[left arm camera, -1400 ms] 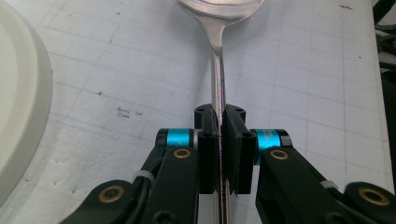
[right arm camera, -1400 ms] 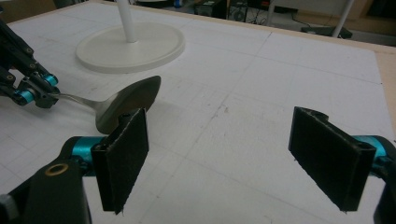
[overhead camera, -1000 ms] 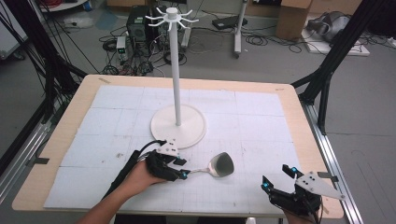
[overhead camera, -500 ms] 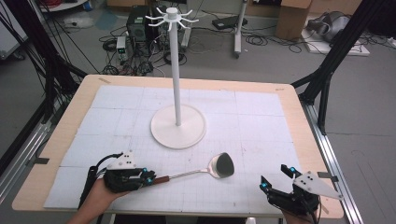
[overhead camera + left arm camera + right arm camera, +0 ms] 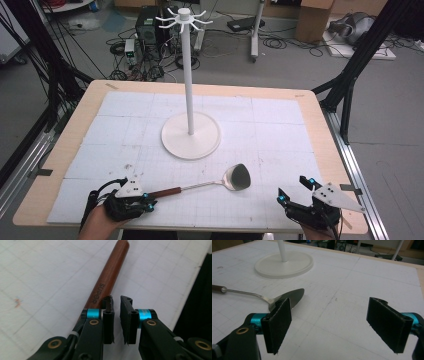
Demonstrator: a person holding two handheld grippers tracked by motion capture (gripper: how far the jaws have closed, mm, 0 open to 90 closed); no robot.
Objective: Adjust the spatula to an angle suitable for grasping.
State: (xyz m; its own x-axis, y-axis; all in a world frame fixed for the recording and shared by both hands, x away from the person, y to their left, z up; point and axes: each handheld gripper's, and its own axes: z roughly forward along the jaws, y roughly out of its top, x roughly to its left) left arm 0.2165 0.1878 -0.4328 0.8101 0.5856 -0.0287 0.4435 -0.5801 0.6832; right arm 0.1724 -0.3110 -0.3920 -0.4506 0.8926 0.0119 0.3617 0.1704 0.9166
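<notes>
Near the white stand (image 5: 190, 135), a ladle (image 5: 237, 177) is lying flat; the left gripper (image 5: 148, 203), jaws nearly together, is sitting beside its wooden handle (image 5: 110, 275), while the right gripper (image 5: 294, 191) is resting spread wide.

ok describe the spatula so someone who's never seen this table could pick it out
Start at the tall white hook stand on its round base mid-table. Nearer the person than that base, the spatula lies flat on the white gridded mat, bowl toward the right. It is the only utensil: steel head, thin shaft, reddish-brown wooden handle beside the left gripper.
</notes>
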